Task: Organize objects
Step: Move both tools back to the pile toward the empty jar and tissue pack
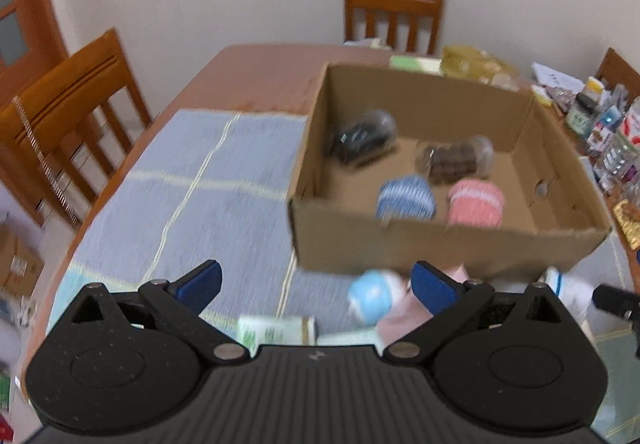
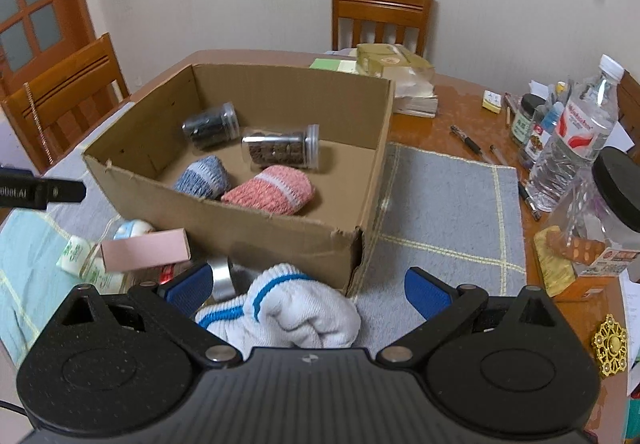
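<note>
In the right wrist view the right gripper fills the bottom of the frame with its jaws spread wide apart and holding nothing. A white sock with blue stripes lies bundled on the grey mat between the 2 blue pads, closer to the left pad, though contact with it cannot be told. Just beyond the sock, in the centre of the frame, stands the cardboard box. Inside it lie 2 clear jars on their sides, the dark jar toward the upper left and the brown jar beside it, with a blue sock and a pink sock nearer the front wall. At lower left, in front of the box, sit a pink carton, a silver can and a green packet. A water bottle stands at the right edge.

The left wrist view is blurred. The left gripper also has its jaws wide apart and empty. Between its pads, nearer the right one, lies a light blue roll; the box sits at centre right.
</note>
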A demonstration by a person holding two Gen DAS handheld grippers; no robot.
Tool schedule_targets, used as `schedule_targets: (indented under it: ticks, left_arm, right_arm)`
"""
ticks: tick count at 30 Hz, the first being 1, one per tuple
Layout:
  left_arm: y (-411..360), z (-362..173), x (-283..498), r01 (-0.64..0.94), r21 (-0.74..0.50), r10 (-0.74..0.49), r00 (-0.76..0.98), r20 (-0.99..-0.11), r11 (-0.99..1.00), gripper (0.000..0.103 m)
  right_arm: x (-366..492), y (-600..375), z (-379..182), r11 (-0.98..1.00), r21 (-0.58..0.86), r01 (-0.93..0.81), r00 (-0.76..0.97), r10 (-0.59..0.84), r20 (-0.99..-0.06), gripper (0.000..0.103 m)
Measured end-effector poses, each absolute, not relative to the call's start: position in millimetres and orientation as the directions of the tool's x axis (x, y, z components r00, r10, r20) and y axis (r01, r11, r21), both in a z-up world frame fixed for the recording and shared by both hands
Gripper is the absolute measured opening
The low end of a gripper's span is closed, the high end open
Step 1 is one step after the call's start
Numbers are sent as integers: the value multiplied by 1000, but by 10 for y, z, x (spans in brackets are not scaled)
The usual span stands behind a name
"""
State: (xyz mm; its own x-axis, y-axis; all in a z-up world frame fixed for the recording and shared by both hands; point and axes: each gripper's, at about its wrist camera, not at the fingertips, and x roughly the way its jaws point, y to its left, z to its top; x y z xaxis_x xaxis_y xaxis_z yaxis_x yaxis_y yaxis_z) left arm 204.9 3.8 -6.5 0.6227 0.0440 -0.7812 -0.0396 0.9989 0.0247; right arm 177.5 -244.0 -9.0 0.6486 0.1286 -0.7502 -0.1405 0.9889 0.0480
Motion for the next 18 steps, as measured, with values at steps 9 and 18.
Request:
schedule_targets:
  ticks: [9,18]
  left_arm:
    - [108,-332,1802,-65,43,73,599,-797,997,101]
    - [412,-660,1947,-18,60,59,574,-817,998,101]
  right_arm:
    - [1688,-2294,-213,984,40,-171,623,140,-770,103]
    - [1468,-2068,-245,999,11,-37,623,31,-782,103]
